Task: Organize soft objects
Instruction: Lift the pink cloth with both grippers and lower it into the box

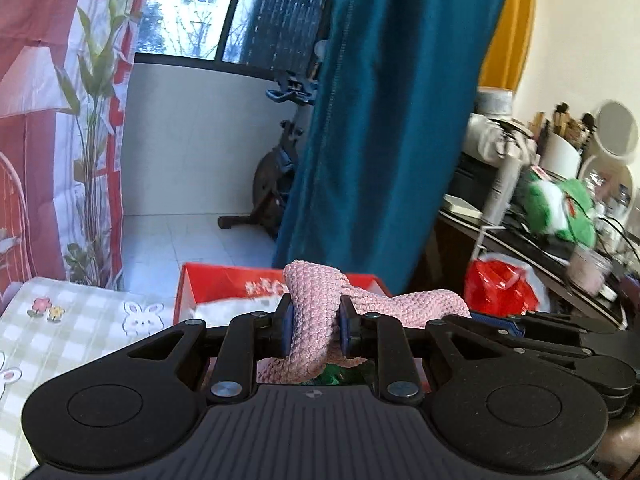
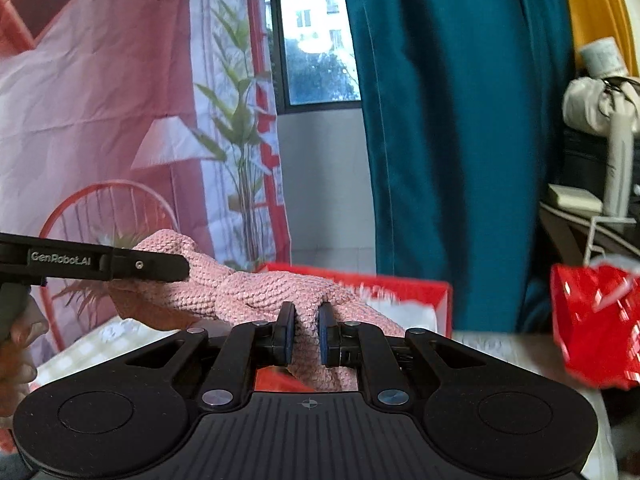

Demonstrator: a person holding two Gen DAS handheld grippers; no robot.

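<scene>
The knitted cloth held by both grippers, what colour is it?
Pale pink, with a bumpy knit texture. The knitted cloth shows best in the right wrist view.

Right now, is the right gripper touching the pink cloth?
Touching. The right wrist view shows the right gripper closed on the pink cloth, both blue pads pressing into a bunched fold.

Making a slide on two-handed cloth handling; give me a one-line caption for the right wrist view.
Right hand-held gripper and left hand-held gripper both pinch a pink knitted cloth above a red box.
</scene>
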